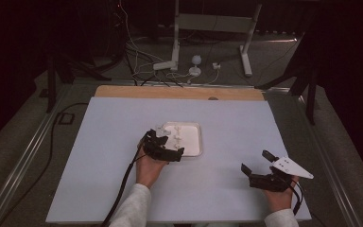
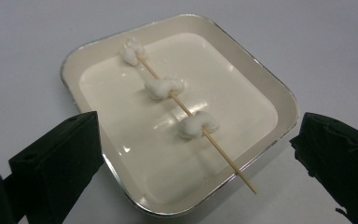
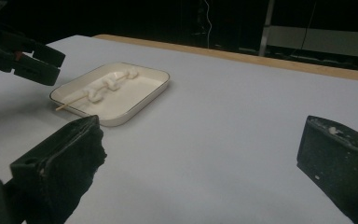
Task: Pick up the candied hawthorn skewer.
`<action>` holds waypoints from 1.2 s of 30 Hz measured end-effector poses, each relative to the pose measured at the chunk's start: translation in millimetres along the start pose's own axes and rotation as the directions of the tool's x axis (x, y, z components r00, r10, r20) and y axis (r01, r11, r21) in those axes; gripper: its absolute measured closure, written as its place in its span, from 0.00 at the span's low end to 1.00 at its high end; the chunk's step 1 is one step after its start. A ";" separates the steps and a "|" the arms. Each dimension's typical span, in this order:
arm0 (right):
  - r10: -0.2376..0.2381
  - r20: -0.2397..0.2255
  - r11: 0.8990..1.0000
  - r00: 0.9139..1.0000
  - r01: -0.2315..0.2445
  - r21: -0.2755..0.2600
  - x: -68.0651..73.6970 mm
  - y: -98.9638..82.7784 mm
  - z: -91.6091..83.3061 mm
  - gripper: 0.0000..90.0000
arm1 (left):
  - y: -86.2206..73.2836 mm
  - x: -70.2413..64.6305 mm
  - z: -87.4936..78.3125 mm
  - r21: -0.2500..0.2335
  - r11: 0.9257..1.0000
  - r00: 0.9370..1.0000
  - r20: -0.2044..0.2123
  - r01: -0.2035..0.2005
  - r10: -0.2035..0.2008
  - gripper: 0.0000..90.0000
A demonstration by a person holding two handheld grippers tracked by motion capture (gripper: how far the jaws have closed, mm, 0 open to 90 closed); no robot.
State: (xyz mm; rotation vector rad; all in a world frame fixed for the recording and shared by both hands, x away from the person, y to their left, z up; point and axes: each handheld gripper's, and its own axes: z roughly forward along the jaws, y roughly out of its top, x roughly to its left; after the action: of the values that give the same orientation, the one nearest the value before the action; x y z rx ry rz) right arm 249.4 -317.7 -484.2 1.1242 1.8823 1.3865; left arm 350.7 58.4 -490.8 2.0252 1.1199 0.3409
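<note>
White tray (image 2: 284, 100) sat on the pale board (image 1: 236, 132), directly ahead of the left tongs (image 1: 157, 140), whose jaws stood wide apart and empty, straddling the tray's near corner. In the tray lay a wooden skewer (image 2: 223, 156) carrying three white lumps (image 2: 164, 87) spaced along it; its bare end stuck out over the near rim, between the left jaws but touching neither. Right tongs (image 1: 256, 162) were held well apart from the tray, low over the bare board, jaws spread wide with nothing between them. From the right tongs, the tray lay ahead and to the left, the left tongs just beyond its near end.
</note>
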 end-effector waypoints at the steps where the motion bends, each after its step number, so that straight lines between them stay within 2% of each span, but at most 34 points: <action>1: 0.000 0.000 1.000 1.000 0.000 0.000 0.0 0.0 0.0 0.00 | -0.1 0.0 1.8 0.007 1.000 1.000 0.008 0.004 -0.004 0.02; 6: -0.001 -0.002 1.000 1.000 0.001 0.002 0.1 0.0 0.1 0.00 | -1.3 2.6 11.2 0.043 0.998 0.997 0.055 0.044 -0.047 0.02; 9: 0.001 -0.003 1.000 1.000 -0.001 0.003 0.0 -0.1 0.3 0.00 | -1.8 0.8 15.0 0.069 0.997 0.998 0.044 0.031 -0.034 0.04; 11: 0.002 -0.004 1.000 1.000 -0.002 0.005 0.2 -0.1 0.5 0.00 | -2.0 -1.0 16.0 0.084 0.996 0.999 0.044 0.012 -0.016 0.09; 12: 0.003 -0.005 1.000 1.000 -0.003 0.005 0.4 -0.2 0.7 0.00 | -2.0 -1.1 16.2 0.094 0.996 0.999 0.052 -0.001 -0.004 0.21; 13: 0.003 -0.005 1.000 1.000 -0.003 0.005 0.4 -0.2 0.7 0.00 | -2.1 -1.4 17.2 0.105 0.994 0.998 0.059 -0.006 0.000 0.21; 16: 0.002 -0.008 1.000 1.000 -0.002 0.007 0.7 -0.2 0.7 0.00 | -2.6 -1.4 19.9 0.146 0.989 0.998 0.056 -0.014 0.006 0.40; 18: 0.001 -0.007 1.000 1.000 -0.001 0.008 0.7 -0.3 0.8 0.00 | -2.4 -1.3 21.1 0.153 0.988 0.998 0.069 -0.005 -0.005 0.40; 19: 0.000 -0.008 1.000 1.000 0.000 0.009 0.5 -0.3 1.0 0.00 | -1.8 -1.4 21.0 0.155 0.988 0.998 0.067 0.000 -0.011 0.45; 21: 0.000 -0.009 1.000 1.000 0.000 0.010 0.5 -0.3 1.0 0.00 | -0.5 -1.0 20.2 0.151 0.988 0.997 0.076 0.001 -0.012 0.49; 24: 0.002 -0.009 1.000 1.000 -0.002 0.009 0.7 -0.3 0.9 0.00 | 1.4 1.4 19.4 0.137 0.990 0.995 0.089 0.042 -0.054 0.53; 26: 0.002 -0.011 1.000 1.000 -0.002 0.010 0.5 -0.4 1.2 0.00 | 2.7 2.7 20.6 0.149 0.988 0.995 0.076 0.050 -0.062 0.56; 29: 0.002 -0.014 1.000 1.000 -0.002 0.015 0.5 -0.5 1.7 0.00 | 2.7 3.7 23.3 0.181 0.982 0.997 0.060 0.046 -0.058 0.68; 30: 0.002 -0.014 1.000 1.000 -0.002 0.015 0.5 -0.5 1.7 0.00 | 2.6 3.9 23.3 0.187 0.981 0.997 0.052 0.051 -0.061 0.68; 33: 0.002 -0.016 1.000 1.000 -0.002 0.020 0.0 -0.9 2.0 0.00 | 2.4 4.9 22.8 0.212 0.976 0.999 0.022 0.041 -0.047 0.78; 36: 0.007 -0.020 1.000 1.000 -0.006 0.023 0.1 -1.0 2.4 0.00 | 2.1 7.7 22.6 0.229 0.973 0.999 0.010 0.036 -0.039 0.86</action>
State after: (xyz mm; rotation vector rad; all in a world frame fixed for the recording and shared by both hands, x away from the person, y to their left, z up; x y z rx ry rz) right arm 251.0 -316.5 -485.9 1.1321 1.9146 1.3885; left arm 369.0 52.6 -505.2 2.1990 1.2344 0.1846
